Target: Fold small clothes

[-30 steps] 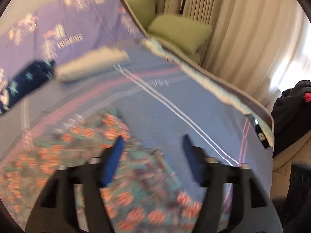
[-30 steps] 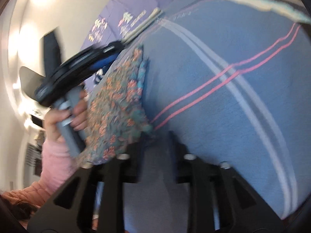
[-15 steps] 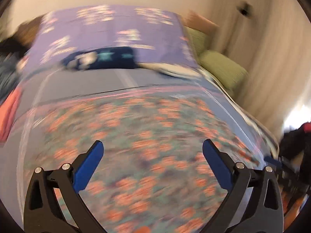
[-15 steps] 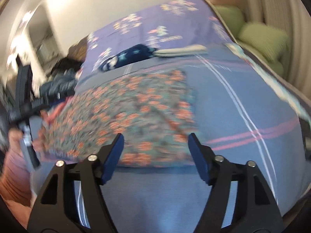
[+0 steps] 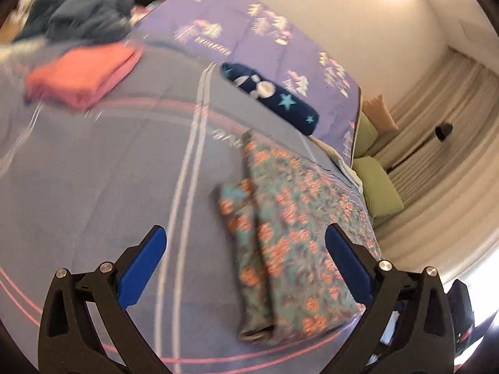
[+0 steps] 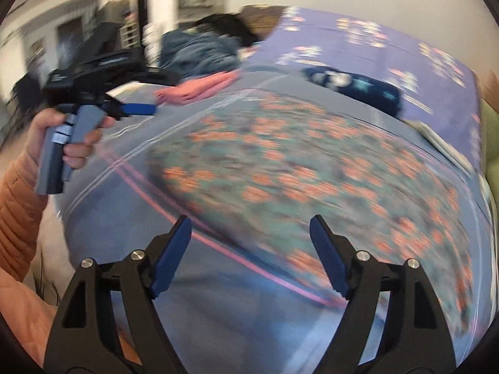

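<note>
A teal garment with orange flowers lies folded lengthwise on the blue striped blanket. My left gripper hovers over its left edge, jaws wide open with nothing clamped. In the right wrist view the same floral garment is spread blurred across the blanket. My right gripper hangs above its near edge, its jaws opening and no cloth between the pads. A hand in an orange sleeve holds the left gripper at the far left of the bed.
A folded pink cloth, a navy roll with stars and a heap of blue-grey clothes lie at the blanket's far side. Beyond them are a purple sheet, green cushions and curtains.
Both grippers have opened wider and rolled. The right one has let go of the floral garment's edge and drawn back. The garment now lies folded on the blanket.
</note>
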The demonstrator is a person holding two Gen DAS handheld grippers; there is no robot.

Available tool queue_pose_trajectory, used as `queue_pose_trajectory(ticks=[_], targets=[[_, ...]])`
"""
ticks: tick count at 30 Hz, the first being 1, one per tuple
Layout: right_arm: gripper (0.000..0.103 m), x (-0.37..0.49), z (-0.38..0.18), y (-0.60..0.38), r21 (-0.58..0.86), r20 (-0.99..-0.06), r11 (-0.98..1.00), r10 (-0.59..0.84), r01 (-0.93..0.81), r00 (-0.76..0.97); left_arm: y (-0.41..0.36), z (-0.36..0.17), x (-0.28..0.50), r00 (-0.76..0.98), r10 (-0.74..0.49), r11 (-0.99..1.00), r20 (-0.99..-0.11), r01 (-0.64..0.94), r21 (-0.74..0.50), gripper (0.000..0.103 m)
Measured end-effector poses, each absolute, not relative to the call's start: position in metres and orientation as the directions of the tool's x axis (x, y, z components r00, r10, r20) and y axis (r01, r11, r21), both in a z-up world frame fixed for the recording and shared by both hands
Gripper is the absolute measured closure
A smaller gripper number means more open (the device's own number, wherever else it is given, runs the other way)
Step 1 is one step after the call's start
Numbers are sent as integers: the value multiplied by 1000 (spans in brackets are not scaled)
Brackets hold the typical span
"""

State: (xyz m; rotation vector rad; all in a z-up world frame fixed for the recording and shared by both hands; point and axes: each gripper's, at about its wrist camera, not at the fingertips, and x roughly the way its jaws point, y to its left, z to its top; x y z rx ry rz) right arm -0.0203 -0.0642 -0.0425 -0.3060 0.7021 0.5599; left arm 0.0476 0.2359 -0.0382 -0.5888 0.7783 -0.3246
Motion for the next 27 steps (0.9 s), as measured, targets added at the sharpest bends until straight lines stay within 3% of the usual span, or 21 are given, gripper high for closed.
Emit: queue_pose_trajectory(ticks=[4, 8, 12, 19, 24, 27], targets=[[24, -18, -50, -19, -153, -693, 747, 387, -648, 609, 239, -60, 50, 648, -531, 752, -546, 63, -657, 1], [24, -13, -62, 10, -241, -699, 732, 325, -637, 637, 237, -68, 56, 644, -494, 790, -585, 51, -611, 1], [24, -6, -76, 27, -335, -698, 715, 249, -614, 671, 240, -69, 55, 662, -497, 789, -562, 75, -609, 1], [25, -7, -81, 45, -411, -651, 687, 238, -599, 720, 245, -73, 47, 659, -518, 781, -546, 104, -615, 1], [25, -14, -80, 41, -415, -664, 646, 266, -641, 699, 239, -55, 18, 605, -661, 718, -444, 338, -608, 3], [25, -9, -71, 19, -278, -728, 666, 323, -692, 604, 227, -40, -19, 597, -684, 726, -419, 504, -468, 18]])
